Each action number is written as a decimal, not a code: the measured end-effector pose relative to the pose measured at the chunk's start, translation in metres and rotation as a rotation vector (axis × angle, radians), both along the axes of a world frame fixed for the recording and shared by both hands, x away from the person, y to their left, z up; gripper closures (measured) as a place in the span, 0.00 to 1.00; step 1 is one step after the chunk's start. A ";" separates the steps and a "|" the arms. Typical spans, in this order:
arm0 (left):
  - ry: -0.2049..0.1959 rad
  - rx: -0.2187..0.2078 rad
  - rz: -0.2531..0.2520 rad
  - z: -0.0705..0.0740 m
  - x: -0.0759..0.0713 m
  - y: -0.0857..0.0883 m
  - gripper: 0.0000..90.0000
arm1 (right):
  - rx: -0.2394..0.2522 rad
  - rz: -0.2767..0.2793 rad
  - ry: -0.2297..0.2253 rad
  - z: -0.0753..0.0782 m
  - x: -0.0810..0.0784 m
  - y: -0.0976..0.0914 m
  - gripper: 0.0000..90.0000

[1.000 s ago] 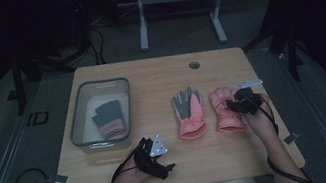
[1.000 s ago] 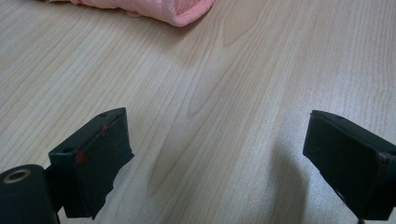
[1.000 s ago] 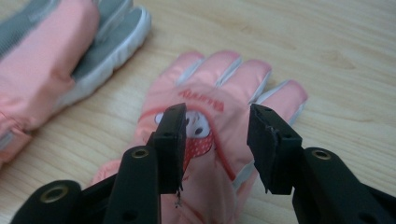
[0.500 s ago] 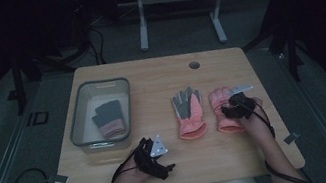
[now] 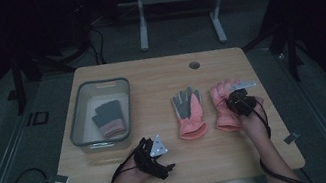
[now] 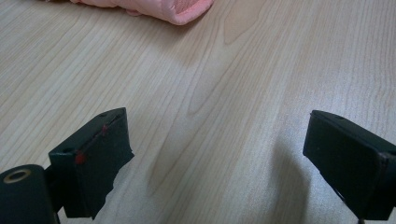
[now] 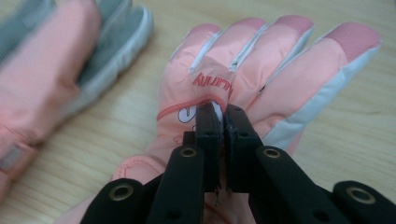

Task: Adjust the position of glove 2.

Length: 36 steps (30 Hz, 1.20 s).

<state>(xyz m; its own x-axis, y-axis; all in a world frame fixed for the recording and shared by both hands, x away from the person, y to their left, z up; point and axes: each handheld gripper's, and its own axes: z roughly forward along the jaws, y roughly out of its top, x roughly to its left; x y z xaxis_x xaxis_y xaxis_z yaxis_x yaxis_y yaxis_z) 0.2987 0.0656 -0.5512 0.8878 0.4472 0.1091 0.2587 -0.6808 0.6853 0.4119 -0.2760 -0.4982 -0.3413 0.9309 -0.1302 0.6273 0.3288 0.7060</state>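
Dim floor and dark stands surround a pale wooden counter (image 5: 158, 77), and on its right half lies the pink glove (image 5: 227, 105) that the work is about, back up, fingers pointing away from the person. The right tool (image 7: 223, 116) has just been closing, and its jaws now pinch a fold of fabric on the back of that glove, just below the printed lettering. To lift it well, the pinch probably needs to hold enough cloth that the padded glove does not slip free, and the rise should be straight so the cuff clears the second pink glove (image 5: 189, 115), which lies palm up, grey-palmed, just beside it on the left. The held glove looks puffy and quilted, salmon pink with paler side panels and darker fingertips. Further left stands a clear plastic bin (image 5: 83, 121) with a dark glove (image 5: 107, 119) inside. The left tool (image 6: 224, 154) rests wide and holds nothing, low over bare wood at the near edge.
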 end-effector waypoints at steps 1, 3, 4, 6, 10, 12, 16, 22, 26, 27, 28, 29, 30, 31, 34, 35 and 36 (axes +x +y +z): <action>0.000 -0.002 0.001 0.000 0.000 0.000 0.08 | 0.002 0.000 -0.012 0.006 -0.001 0.001 0.96; -0.002 0.003 -0.001 0.000 0.000 0.000 0.08 | 0.015 -0.002 -0.032 0.018 -0.003 0.003 0.96; -0.002 0.004 -0.003 0.000 0.000 0.000 0.08 | 0.018 0.001 -0.045 0.025 -0.004 0.005 0.96; -0.003 0.002 -0.001 0.000 0.000 0.000 0.08 | 0.020 0.012 -0.068 0.038 -0.005 0.010 0.96; -0.005 -0.001 0.003 0.001 0.001 0.001 0.08 | 0.045 0.020 -0.093 0.061 -0.006 0.021 0.96; -0.008 0.001 0.001 0.001 0.001 0.000 0.08 | 0.047 0.030 -0.109 0.070 -0.006 0.029 0.96; -0.009 0.005 0.001 0.001 0.001 -0.001 0.08 | 0.059 0.058 -0.133 0.085 -0.008 0.048 0.96; -0.002 0.005 0.001 0.001 0.001 -0.001 0.08 | 0.079 0.111 -0.128 0.093 -0.010 0.079 0.96; -0.004 0.009 -0.002 0.001 0.001 -0.001 0.08 | 0.088 0.130 -0.118 0.091 -0.011 0.093 0.96; -0.005 0.006 -0.001 0.001 0.001 -0.001 0.08 | 0.091 0.139 -0.104 0.087 -0.012 0.101 0.95; -0.006 0.005 0.000 0.001 0.001 -0.001 0.08 | 0.090 0.145 -0.098 0.084 -0.012 0.105 0.95; -0.008 0.005 0.000 0.001 0.001 -0.001 0.08 | 0.090 0.148 -0.088 0.081 -0.012 0.108 0.95; -0.006 0.006 0.000 0.001 0.001 -0.001 0.08 | 0.089 0.148 -0.079 0.078 -0.012 0.111 0.95; -0.006 0.006 0.001 0.001 0.001 -0.001 0.08 | 0.087 0.148 -0.074 0.075 -0.012 0.113 0.95; -0.006 0.007 -0.002 0.001 0.001 0.000 0.08 | 0.077 0.143 -0.067 0.065 -0.013 0.119 0.95; -0.006 0.007 -0.002 0.001 0.001 0.000 0.08 | 0.077 0.143 -0.067 0.065 -0.013 0.119 0.95; -0.007 0.006 -0.003 0.001 0.001 0.000 0.08 | 0.071 0.143 -0.064 0.060 -0.015 0.123 0.95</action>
<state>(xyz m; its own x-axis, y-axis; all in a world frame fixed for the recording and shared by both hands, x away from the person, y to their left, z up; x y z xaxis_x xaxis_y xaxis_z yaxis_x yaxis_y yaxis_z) 0.2995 0.0652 -0.5497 0.8882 0.4441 0.1180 0.2522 -0.6857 0.6828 0.3971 -0.1534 -0.4385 -0.4640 0.8811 -0.0913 0.5312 0.3592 0.7673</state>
